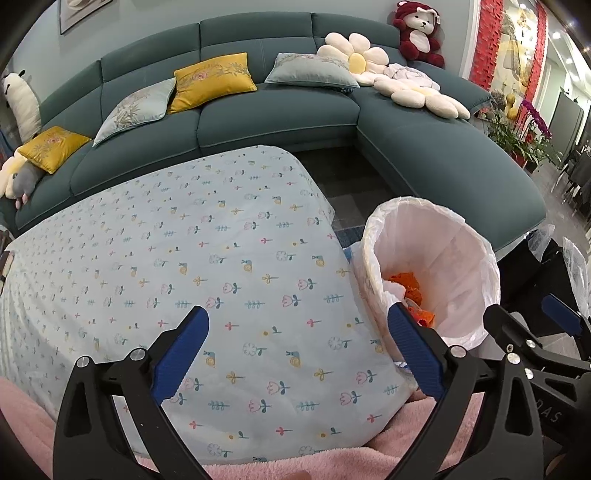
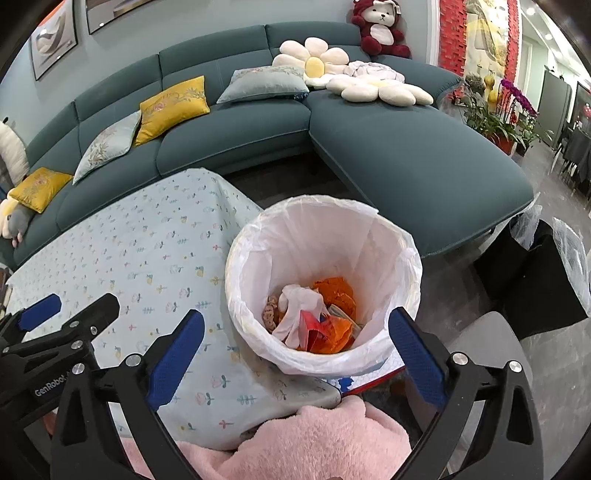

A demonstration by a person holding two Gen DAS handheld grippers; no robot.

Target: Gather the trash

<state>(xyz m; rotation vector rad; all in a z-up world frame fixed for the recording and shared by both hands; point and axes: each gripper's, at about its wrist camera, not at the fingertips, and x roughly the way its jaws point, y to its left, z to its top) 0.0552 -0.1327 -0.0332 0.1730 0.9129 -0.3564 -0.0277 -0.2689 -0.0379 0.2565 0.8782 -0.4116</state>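
Observation:
A trash bin (image 2: 369, 236) lined with a white plastic bag stands off the right end of the table; it also shows in the left wrist view (image 1: 454, 254). Inside lie orange wrappers (image 2: 334, 291), a crumpled white tissue (image 2: 299, 302) and other scraps. My right gripper (image 2: 295, 343) is open and empty, held above the bin's near rim. My left gripper (image 1: 297, 339) is open and empty above the table's flowered cloth (image 1: 207, 258), left of the bin. Each gripper shows at the edge of the other's view.
A teal sectional sofa (image 1: 280, 114) with yellow and pale cushions, flower pillows and a red plush bear (image 1: 417, 29) runs behind the table. Pink fleece (image 2: 303, 439) lies at the bottom. Black bags (image 2: 535, 273) stand right of the bin. Potted flowers (image 2: 506, 110) stand far right.

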